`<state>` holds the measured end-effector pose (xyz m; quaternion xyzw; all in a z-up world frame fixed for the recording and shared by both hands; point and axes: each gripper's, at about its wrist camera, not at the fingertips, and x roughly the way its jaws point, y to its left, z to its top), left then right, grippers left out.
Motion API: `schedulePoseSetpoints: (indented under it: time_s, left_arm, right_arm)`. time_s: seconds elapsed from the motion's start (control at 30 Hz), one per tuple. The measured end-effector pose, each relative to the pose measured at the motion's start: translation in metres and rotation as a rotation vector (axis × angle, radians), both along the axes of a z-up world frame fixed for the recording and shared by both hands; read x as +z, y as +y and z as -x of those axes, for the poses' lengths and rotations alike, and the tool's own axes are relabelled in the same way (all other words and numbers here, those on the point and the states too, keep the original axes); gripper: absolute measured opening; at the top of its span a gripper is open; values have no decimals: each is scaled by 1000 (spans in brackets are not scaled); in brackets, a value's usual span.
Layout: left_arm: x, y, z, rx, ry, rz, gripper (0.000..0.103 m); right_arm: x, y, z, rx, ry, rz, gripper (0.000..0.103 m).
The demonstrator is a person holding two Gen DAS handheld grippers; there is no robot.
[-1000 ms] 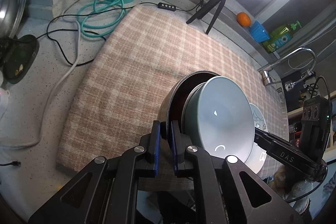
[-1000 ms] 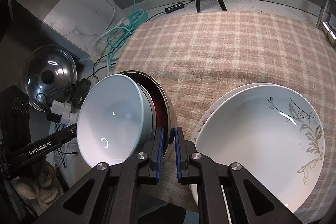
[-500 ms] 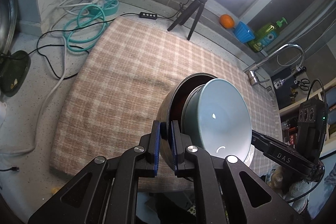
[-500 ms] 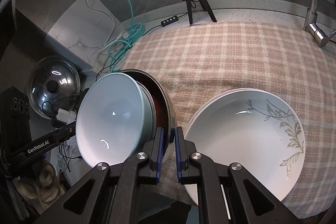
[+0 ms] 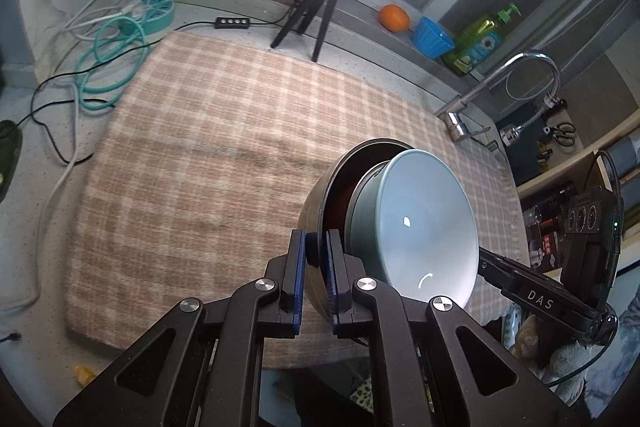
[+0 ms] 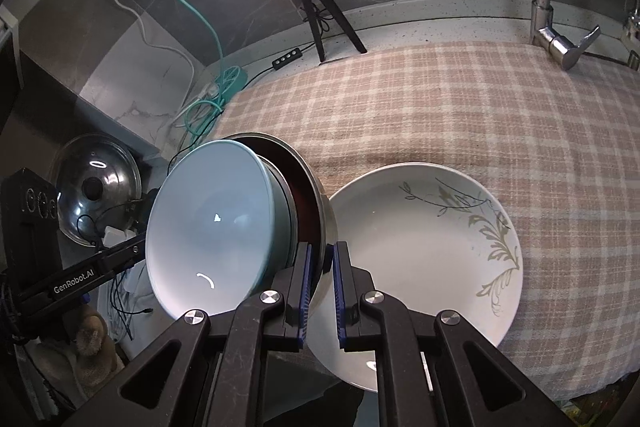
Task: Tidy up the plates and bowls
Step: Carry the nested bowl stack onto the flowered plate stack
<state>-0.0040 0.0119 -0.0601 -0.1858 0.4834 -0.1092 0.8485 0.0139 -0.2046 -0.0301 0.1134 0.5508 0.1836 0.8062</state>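
A light blue bowl [image 5: 416, 227] sits nested inside a steel bowl [image 5: 316, 211] with a dark red inside. Both grippers hold the steel bowl by its rim, lifted above the checked cloth [image 5: 224, 147]. My left gripper [image 5: 317, 259] is shut on one side of the rim. My right gripper [image 6: 320, 267] is shut on the opposite side of the steel bowl [image 6: 320, 203], with the blue bowl [image 6: 212, 223] to its left. A white plate with a leaf pattern [image 6: 424, 259] lies on the cloth just right of the right gripper.
A ring light on a small tripod [image 5: 316, 11] stands at the back edge. An orange [image 5: 394, 17], a blue cup [image 5: 432, 37], a soap bottle [image 5: 480, 39] and a tap [image 5: 500, 83] are at the back right. Cables [image 5: 108, 63] lie left. A pot lid [image 6: 96, 195] is at left.
Both grippers have lifted the nested bowls higher and pulled back; the cloth and plate look farther below. The grip on the rim is unchanged.
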Motion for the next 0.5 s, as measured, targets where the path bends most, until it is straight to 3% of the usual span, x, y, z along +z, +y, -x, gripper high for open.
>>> schedulePoseSetpoints:
  time_s: [0.5]
  left_arm:
    - [-14,-54,-20,-141,41,-5,8]
  right_arm:
    - [-6,-61,9,-124,18,26,10]
